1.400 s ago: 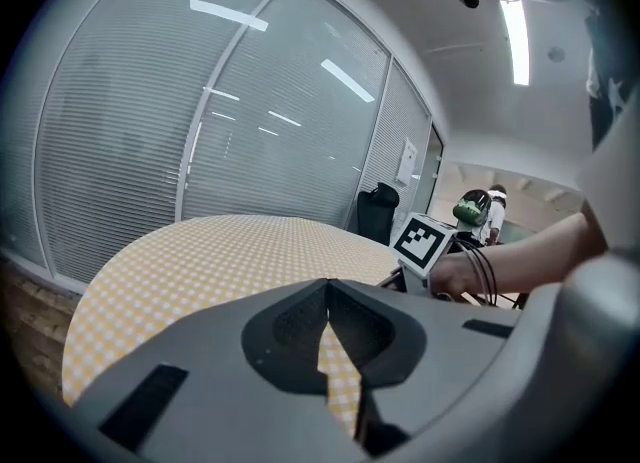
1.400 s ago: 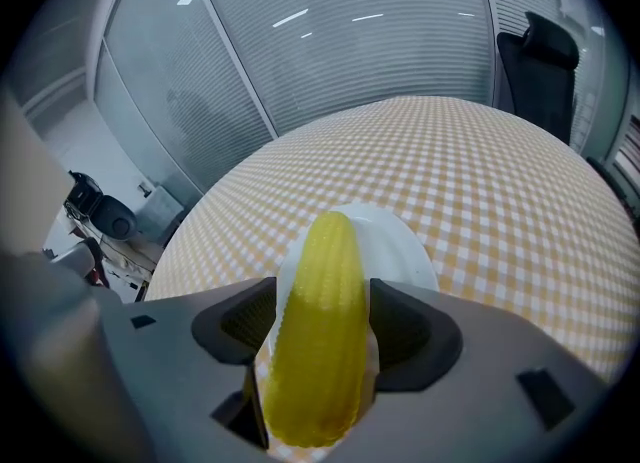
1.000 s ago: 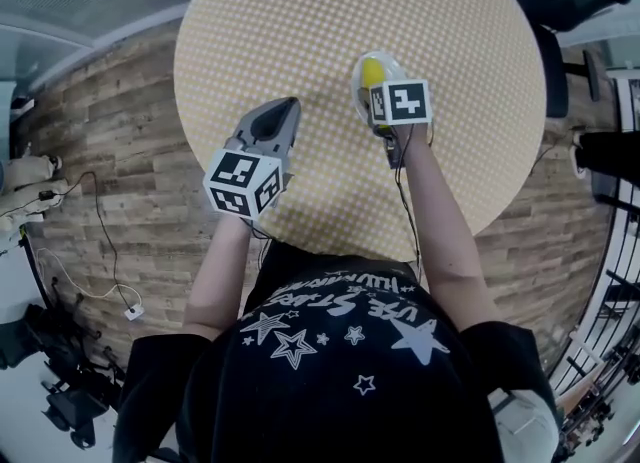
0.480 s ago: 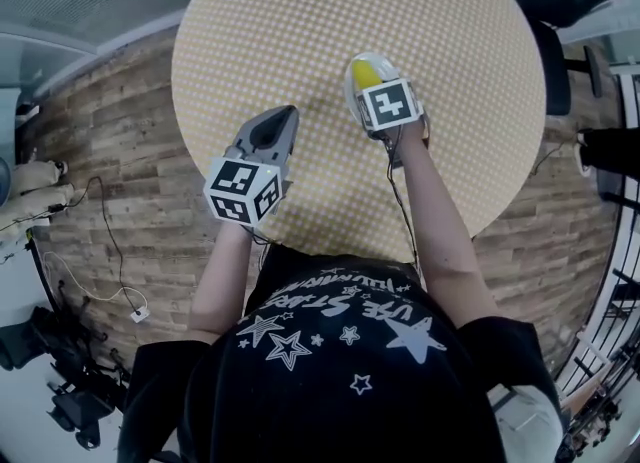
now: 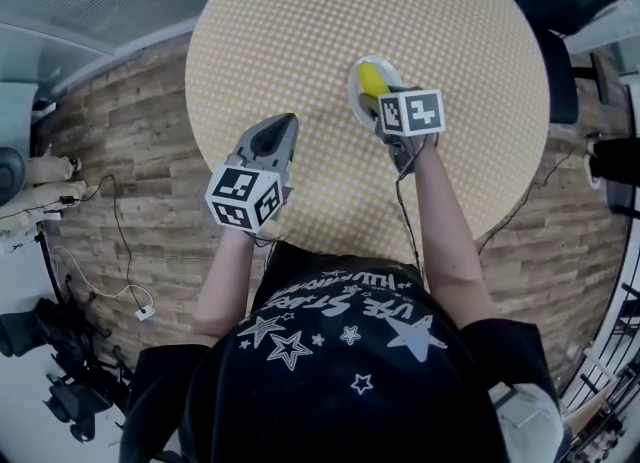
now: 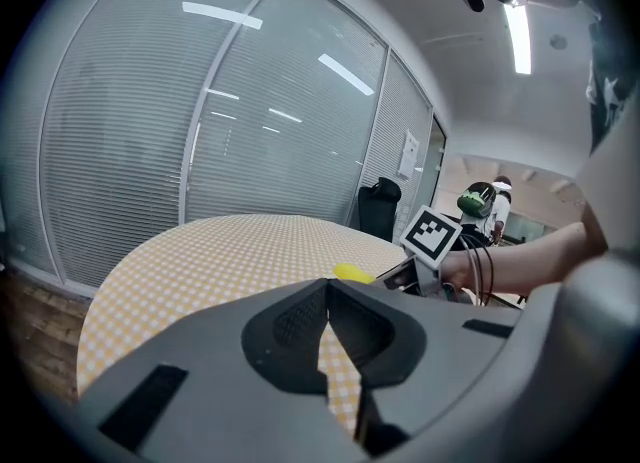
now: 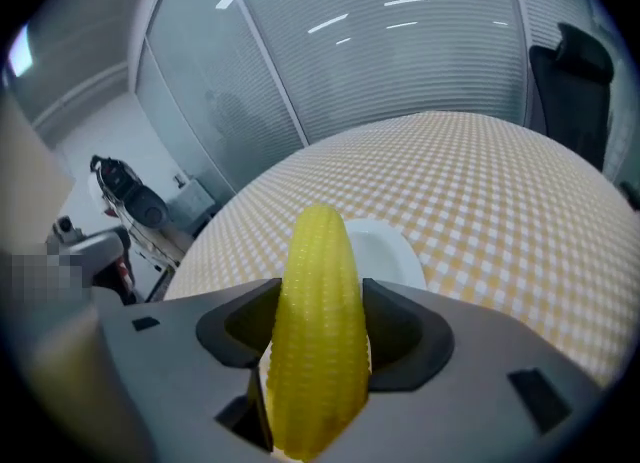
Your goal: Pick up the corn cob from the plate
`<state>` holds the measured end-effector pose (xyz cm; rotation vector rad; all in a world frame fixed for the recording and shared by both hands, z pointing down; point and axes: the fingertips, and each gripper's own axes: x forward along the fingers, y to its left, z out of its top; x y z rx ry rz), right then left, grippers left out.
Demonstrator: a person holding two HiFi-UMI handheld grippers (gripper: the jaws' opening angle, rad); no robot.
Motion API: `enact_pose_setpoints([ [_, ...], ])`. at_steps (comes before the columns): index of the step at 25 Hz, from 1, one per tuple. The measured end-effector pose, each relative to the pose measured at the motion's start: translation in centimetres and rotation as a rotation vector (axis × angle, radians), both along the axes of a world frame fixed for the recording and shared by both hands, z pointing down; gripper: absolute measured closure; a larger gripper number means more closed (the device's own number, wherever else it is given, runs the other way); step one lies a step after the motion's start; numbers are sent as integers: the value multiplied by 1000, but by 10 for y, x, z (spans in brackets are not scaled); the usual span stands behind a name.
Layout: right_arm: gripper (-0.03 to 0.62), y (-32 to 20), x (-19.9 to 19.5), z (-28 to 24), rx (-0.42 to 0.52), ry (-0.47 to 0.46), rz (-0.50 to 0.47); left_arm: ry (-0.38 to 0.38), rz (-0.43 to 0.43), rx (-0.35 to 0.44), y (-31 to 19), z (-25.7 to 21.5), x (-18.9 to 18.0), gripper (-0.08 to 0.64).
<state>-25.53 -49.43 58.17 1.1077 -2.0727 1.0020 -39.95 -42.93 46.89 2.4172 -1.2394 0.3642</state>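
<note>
Table: round, yellow-checked top. The plate sits near its middle in the head view.
Left tongs: these are closed with the tips meeting and nothing between them. They sit over the table at about 8 o'clock from the plate, well apart from it.
Right tongs: these are clamped on the corn, with a pad against each flank.
Plate: small and white. In the right gripper view it shows past the corn at about 1 o'clock.
Corn: the yellow cob stands between the right jaws, tip at 12 o'clock in that view and thick end hanging below the pads. In the head view it lies over the plate, tip toward 11 o'clock from the tongs. I can't tell if it is clear of the plate.
Handling: I judge it light and stiff. The kernel rows may be a bit slick, and the taper could let it slide toward the tip.
Hold: I'd keep to the thick middle, across the width, as now.
</note>
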Motion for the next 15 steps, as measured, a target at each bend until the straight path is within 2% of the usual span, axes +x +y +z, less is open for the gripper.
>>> enact_pose_setpoints([
  [4,331,7,6,-34,62,-169,33,-3,-7,17,9,-9,7,552],
  [15,330,38,49,-119,228,-354,-1,15,-53,76,44,-43,42,552],
])
